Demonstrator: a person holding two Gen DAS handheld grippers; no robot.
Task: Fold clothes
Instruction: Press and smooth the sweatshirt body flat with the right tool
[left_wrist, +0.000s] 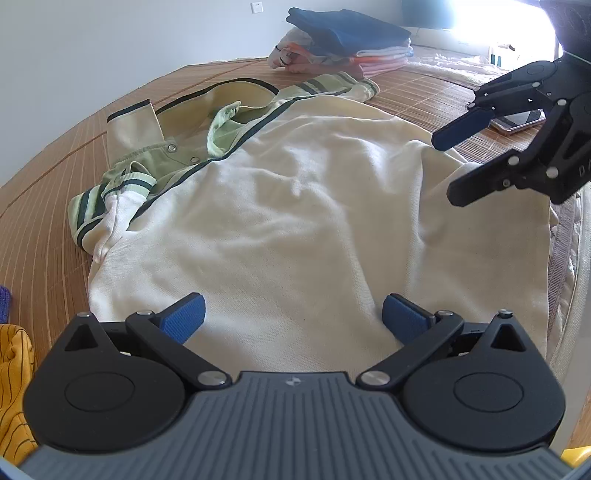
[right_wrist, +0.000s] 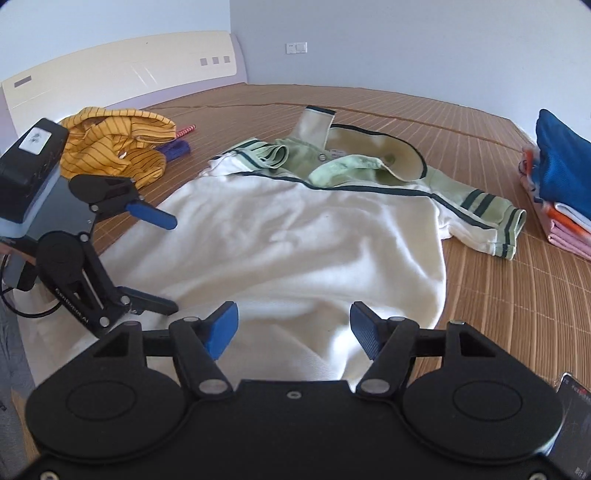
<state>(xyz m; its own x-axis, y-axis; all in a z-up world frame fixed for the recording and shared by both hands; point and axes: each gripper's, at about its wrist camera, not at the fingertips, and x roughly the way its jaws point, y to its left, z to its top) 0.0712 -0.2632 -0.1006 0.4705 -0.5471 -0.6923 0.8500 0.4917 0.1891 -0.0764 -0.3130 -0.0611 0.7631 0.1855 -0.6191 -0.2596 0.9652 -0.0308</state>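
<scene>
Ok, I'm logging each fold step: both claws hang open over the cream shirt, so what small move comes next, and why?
Probably lower both claws, left and right, onto the near hem of the shirt and pinch it: both are open, holding nothing, and the shirt lies spread unfolded on the mat.

A jacket (left_wrist: 295, 206) is spread on the mat (right_wrist: 498, 295), directly ahead of and beneath both sets of jaws. Its collar end is laid farthest from the jaws, with one sleeve (right_wrist: 480, 218) stretched out to the right. The right gripper (left_wrist: 454, 170) is seen to the right of the left gripper (left_wrist: 293, 314), above the jacket's edge. A stack of folded clothes (right_wrist: 561, 184) is placed far right, beyond the sleeve. A crumpled striped garment (right_wrist: 114, 144) is left far left, before the headboard (right_wrist: 122, 70). A phone (left_wrist: 517, 120) is lain behind the right jaws.
</scene>
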